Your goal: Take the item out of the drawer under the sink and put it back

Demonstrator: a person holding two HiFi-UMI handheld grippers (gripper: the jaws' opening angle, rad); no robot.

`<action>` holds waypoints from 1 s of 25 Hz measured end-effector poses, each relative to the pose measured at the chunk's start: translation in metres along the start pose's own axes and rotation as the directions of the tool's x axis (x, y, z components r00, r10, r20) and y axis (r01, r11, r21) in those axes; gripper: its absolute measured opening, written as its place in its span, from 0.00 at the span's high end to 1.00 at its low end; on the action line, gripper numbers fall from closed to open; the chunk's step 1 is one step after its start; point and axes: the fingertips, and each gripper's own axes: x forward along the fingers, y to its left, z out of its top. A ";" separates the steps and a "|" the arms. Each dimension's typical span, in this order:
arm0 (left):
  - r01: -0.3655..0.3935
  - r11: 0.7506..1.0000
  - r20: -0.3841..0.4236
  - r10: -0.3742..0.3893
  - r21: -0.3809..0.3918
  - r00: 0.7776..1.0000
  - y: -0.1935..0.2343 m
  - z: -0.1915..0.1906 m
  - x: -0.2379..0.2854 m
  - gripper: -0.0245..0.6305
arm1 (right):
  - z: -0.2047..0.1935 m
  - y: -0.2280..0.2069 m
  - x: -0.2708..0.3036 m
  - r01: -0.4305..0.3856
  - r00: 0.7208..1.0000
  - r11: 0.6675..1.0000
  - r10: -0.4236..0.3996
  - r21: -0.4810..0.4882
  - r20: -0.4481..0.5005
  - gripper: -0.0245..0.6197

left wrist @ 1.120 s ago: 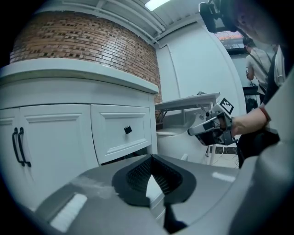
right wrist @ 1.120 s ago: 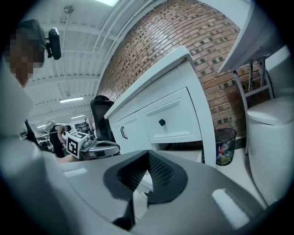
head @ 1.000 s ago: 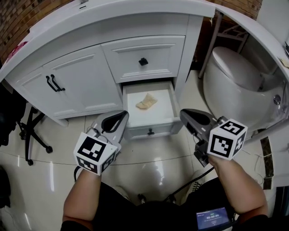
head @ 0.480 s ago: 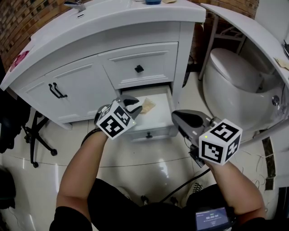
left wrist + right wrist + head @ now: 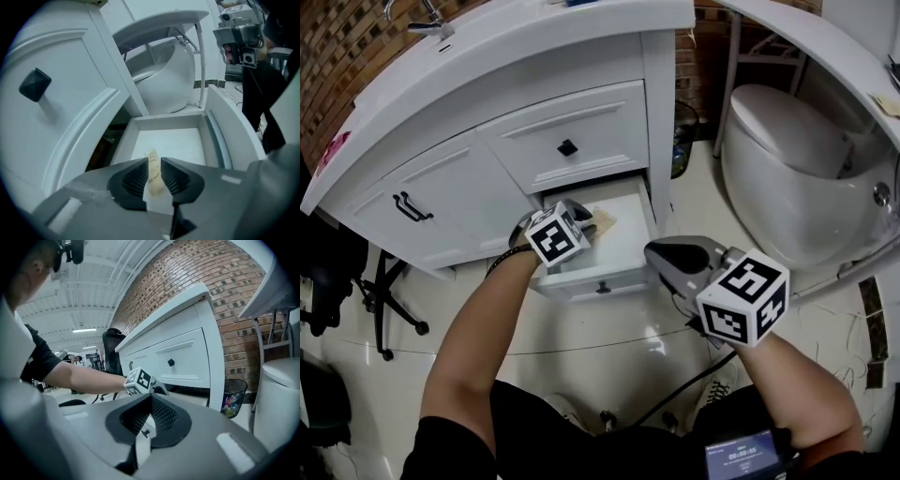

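Note:
The drawer [image 5: 581, 279] under the sink stands pulled out, white inside [image 5: 168, 123]. A small tan packet [image 5: 602, 221] lies near its back. My left gripper [image 5: 579, 211] reaches down into the drawer, and its marker cube hides most of the jaws in the head view. In the left gripper view the jaws [image 5: 152, 171] stand close together with the packet [image 5: 153, 174] pinched between the ribbed pads, its top poking above the tips. My right gripper [image 5: 654, 251] hangs in front of the drawer's right corner, shut and holding nothing [image 5: 149, 404].
An upper drawer with a black knob [image 5: 567, 147] sits right above the open one. Cabinet doors with black handles [image 5: 411, 206] are to the left. A white toilet [image 5: 787, 141] stands at the right, a mesh bin [image 5: 233, 397] beside the cabinet, and an office chair [image 5: 384, 291] at the left.
My left gripper has gone from in front of the drawer forward and down into it, onto the packet. The right gripper drifted slightly left and stayed shut.

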 end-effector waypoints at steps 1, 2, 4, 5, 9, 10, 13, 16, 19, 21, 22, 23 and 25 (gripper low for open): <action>0.010 1.000 -0.017 -0.010 0.005 1.000 0.001 -0.003 0.007 0.81 | 0.001 -0.001 0.000 -0.001 1.000 1.000 0.001 0.010 0.004 0.96; 0.017 1.000 -0.034 -0.017 0.010 0.999 0.003 -0.006 0.013 0.81 | 0.002 -0.003 0.000 -0.002 1.000 1.000 0.002 0.022 0.007 0.96; 0.023 1.000 -0.062 -0.022 0.018 0.998 0.008 -0.010 0.022 0.81 | 0.003 -0.004 0.000 -0.009 1.000 0.999 0.008 0.041 0.010 0.96; 0.023 1.000 -0.067 -0.021 0.021 0.998 0.011 -0.009 0.024 0.81 | 0.003 -0.004 0.000 -0.011 1.000 0.999 0.010 0.046 0.011 0.96; 0.037 0.999 -0.080 -0.036 0.013 0.996 0.013 -0.010 0.034 0.81 | 0.001 -0.009 0.000 -0.009 1.000 0.998 0.008 0.064 0.016 0.96; 0.046 0.999 -0.098 -0.046 0.006 0.994 0.012 -0.015 0.039 0.81 | 0.000 -0.011 0.001 -0.008 1.000 0.998 0.007 0.070 0.015 0.96; 0.070 0.998 -0.140 -0.068 0.006 0.988 0.009 -0.024 0.048 0.81 | -0.003 -0.014 0.001 -0.003 1.000 0.996 0.002 0.084 0.008 0.96; 0.074 0.997 -0.147 -0.070 0.023 0.987 0.008 -0.024 0.050 0.82 | -0.002 -0.015 0.002 0.001 1.000 0.996 -0.002 0.089 0.010 0.96; 0.074 0.997 -0.149 -0.070 0.026 0.986 0.008 -0.025 0.053 0.89 | -0.001 -0.015 0.002 0.004 1.000 0.996 -0.005 0.087 0.011 0.96; 0.063 0.998 -0.146 -0.060 0.019 0.987 0.010 -0.025 0.053 0.92 | -0.001 -0.015 0.002 0.004 1.000 0.996 -0.005 0.085 0.010 0.96; 0.054 0.998 -0.142 -0.051 0.014 0.988 0.011 -0.025 0.053 0.94 | -0.001 -0.014 0.002 0.003 1.000 0.996 -0.004 0.084 0.012 0.96; 0.045 0.999 -0.139 -0.043 0.009 0.989 0.013 -0.024 0.051 0.94 | 0.000 -0.013 0.002 0.002 1.000 0.997 -0.003 0.083 0.014 0.96; 0.036 0.999 -0.129 -0.036 0.001 0.991 0.015 -0.020 0.046 0.95 | 0.002 -0.011 0.001 -0.001 1.000 0.997 -0.001 0.080 0.019 0.96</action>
